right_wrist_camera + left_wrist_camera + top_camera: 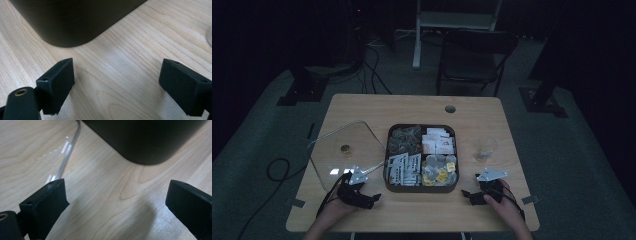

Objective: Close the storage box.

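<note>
Clear square glass lid (343,150) lies left of the dark four-compartment tray (420,188), both my left gripper (371,199) and right gripper (468,196) wide open and empty, so I'd pinch its rim squarely.

Open claw (117,82) near dark box (72,20).

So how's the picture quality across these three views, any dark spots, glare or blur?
High view: dim, room beyond the table nearly black, glare on the clear lid. Left gripper view: bright, jaws soft-edged, glints on the lid's edge. Right gripper view: bright, wood grain crisp, dark tray featureless.
</note>
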### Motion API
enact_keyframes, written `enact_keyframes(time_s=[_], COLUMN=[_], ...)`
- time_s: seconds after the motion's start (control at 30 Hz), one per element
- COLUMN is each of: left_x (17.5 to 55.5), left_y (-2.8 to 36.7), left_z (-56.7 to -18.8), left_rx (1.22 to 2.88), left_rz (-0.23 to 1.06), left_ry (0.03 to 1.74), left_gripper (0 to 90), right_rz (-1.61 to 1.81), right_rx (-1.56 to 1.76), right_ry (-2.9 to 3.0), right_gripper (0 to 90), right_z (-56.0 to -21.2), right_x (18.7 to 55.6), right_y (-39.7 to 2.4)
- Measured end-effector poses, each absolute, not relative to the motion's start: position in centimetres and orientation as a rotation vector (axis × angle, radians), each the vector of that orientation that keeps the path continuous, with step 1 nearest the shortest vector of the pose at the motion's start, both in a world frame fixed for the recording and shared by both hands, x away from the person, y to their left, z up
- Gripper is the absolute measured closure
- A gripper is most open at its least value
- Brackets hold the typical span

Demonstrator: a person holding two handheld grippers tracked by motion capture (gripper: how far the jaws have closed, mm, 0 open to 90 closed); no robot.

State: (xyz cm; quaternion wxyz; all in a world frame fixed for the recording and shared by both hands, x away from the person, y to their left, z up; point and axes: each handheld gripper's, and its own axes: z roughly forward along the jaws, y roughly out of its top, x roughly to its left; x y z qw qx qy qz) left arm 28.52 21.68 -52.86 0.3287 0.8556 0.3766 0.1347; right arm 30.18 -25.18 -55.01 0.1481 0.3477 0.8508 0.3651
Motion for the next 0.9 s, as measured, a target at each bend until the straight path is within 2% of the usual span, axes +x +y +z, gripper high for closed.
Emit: enact_keyframes(time_s=[0.4, 0.9], left_x=[29.2, 31.3], left_y=[23.0, 25.1], left_z=[-51.7, -50.1], left_rx=[2.189, 2.112], left_rz=[0.374, 0.499], left_ry=[1.030, 1.098], left_gripper=[3.8, 3.9], right_rz=[1.050, 1.051], right_rx=[1.000, 1.000], right_ry=[2.447, 2.447], right_gripper=[12.6, 12.6], right_z=[-55.0, -55.0], right_x=[30.2, 30.2], right_y=[-25.2, -25.2])
